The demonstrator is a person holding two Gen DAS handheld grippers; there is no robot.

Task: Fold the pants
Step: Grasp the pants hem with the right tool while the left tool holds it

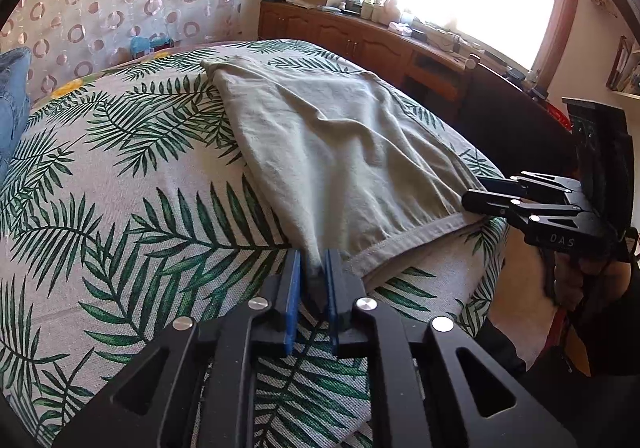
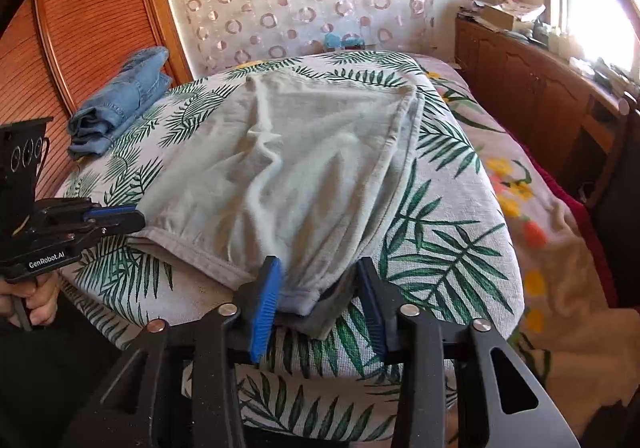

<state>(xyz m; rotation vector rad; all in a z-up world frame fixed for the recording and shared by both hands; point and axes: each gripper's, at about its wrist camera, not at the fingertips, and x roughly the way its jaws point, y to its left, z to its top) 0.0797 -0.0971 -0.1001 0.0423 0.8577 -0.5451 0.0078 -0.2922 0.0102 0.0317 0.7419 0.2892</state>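
Light grey-green pants (image 1: 328,136) lie folded on a leaf-print cloth, waistband toward me. They also show in the right wrist view (image 2: 288,168). My left gripper (image 1: 314,268) is shut on the waistband's near left corner; it also shows at the left of the right wrist view (image 2: 134,218). My right gripper (image 2: 318,288) is open, its blue pads (image 2: 264,308) on either side of the waistband's right corner, which lies between them. It also shows in the left wrist view (image 1: 476,190) at the pants' right edge.
The leaf-print cloth (image 2: 440,216) covers a raised surface on a floral bed (image 2: 560,248). Folded blue jeans (image 2: 120,100) lie at the far left. A wooden cabinet (image 1: 360,40) with clutter stands under the bright window. A slatted wooden panel (image 2: 80,28) is on the left.
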